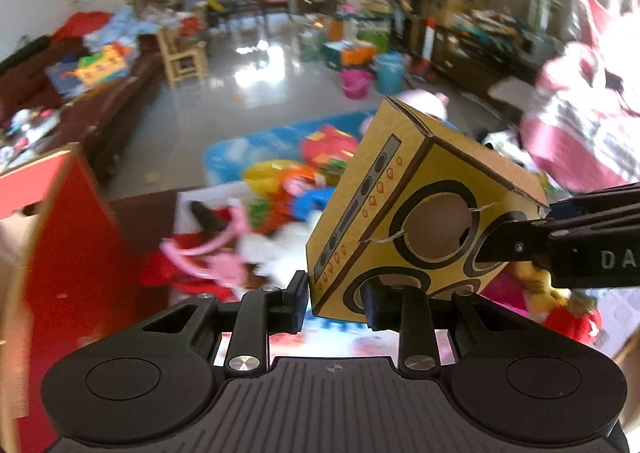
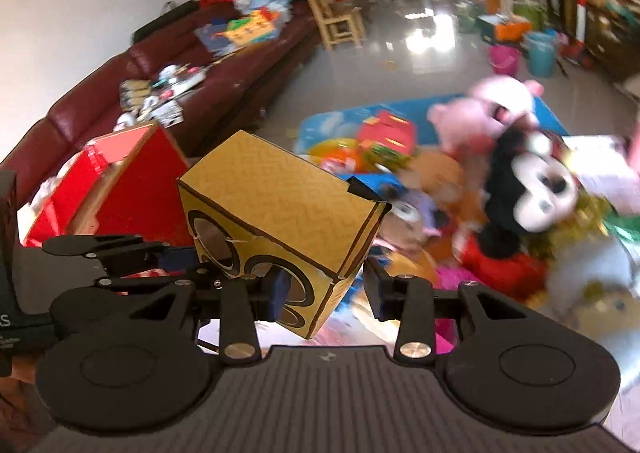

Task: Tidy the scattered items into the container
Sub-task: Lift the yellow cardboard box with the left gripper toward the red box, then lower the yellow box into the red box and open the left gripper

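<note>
A yellow cardboard box (image 1: 400, 189) printed like a speaker, with round cut-outs, hangs tilted above the toy pile. My left gripper (image 1: 336, 297) is shut on its lower corner, one finger poked into a cut-out and the other outside the wall. My right gripper (image 1: 508, 241) reaches in from the right with a finger in another cut-out. In the right wrist view the right gripper (image 2: 328, 289) clamps the yellow box (image 2: 288, 197) at its near corner, and the left gripper (image 2: 160, 253) holds on from the left. An open red carton (image 1: 76, 237) (image 2: 136, 177) stands to the left.
Below lie plush toys, a black and white mouse plush (image 2: 536, 189) and a pink pig plush (image 2: 492, 109) among them, on a blue mat (image 1: 256, 149). A dark red sofa (image 2: 224, 73) runs along the left wall. Buckets (image 1: 356, 81) and cluttered shelves stand further back.
</note>
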`<state>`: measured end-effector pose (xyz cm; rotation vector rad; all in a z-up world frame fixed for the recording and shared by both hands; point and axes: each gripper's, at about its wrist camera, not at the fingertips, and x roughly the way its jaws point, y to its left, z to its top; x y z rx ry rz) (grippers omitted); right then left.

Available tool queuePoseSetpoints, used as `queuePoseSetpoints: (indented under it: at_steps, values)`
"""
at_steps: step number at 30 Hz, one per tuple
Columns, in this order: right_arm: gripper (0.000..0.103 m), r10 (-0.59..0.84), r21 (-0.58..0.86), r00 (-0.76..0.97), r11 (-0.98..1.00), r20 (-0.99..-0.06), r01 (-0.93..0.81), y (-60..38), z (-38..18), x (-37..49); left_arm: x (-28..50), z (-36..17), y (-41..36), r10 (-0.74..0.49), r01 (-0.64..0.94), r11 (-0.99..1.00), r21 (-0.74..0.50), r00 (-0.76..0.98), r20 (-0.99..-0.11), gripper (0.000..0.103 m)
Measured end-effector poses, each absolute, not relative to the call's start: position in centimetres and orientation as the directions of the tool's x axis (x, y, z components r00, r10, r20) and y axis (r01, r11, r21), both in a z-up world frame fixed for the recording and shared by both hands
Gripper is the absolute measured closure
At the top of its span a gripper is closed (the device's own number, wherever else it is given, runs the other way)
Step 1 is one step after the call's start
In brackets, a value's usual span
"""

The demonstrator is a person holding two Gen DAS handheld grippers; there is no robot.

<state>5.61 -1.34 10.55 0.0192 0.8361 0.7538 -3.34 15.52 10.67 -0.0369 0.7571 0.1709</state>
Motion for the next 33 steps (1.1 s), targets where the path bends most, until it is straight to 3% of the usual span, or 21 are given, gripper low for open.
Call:
queuePoseSetpoints:
  at_steps: [14,23,24,25,26,27,28,30,33]
  values:
    - [0.057,0.780,0.290,0.193,0.433,-0.596,-0.854,17.2,16.3,2.7,-14.2,18.0,30.3,0.476,-0.555,0.830,0.049,0.659,-0.583,0.076]
    - [0.056,0.803,0.296,0.067,0.293,-0.592,-0.909,28.3,17.6,0.8,-17.2,18.8,39.5,0.563,-0.699,0.715,0.012,0.566,-0.602,0.077]
    - [0.045,0.804,0.292,0.065,0.288,-0.591,-0.912,29.1,17.5,0.7,-17.0,18.7,40.2,0.568,-0.705,0.709,0.017,0.556,-0.608,0.078]
    - [0.021,0.805,0.288,0.063,0.283,-0.591,-0.915,29.7,17.4,0.6,-16.9,18.5,41.1,0.578,-0.720,0.693,0.021,0.539,-0.613,0.062]
    - [0.010,0.805,0.280,0.065,0.280,-0.590,-0.918,30.4,17.4,0.5,-16.1,18.0,41.7,0.595,-0.738,0.674,0.030,0.518,-0.615,0.055]
    - [0.003,0.806,0.267,0.082,0.287,-0.586,-0.920,31.0,17.3,0.6,-15.8,17.6,42.0,0.614,-0.756,0.653,0.048,0.491,-0.618,0.031]
    - [0.003,0.811,0.259,0.097,0.294,-0.576,-0.920,31.1,17.2,0.5,-15.6,17.3,42.3,0.629,-0.769,0.636,0.059,0.473,-0.617,0.015]
    - [0.003,0.815,0.259,0.097,0.290,-0.571,-0.921,31.4,17.1,0.6,-15.9,16.8,42.2,0.634,-0.772,0.633,0.058,0.475,-0.611,0.009]
    - [0.003,0.808,0.264,0.082,0.285,-0.583,-0.921,31.6,16.6,0.8,-15.9,16.1,42.5,0.613,-0.766,0.642,0.038,0.483,-0.625,0.008]
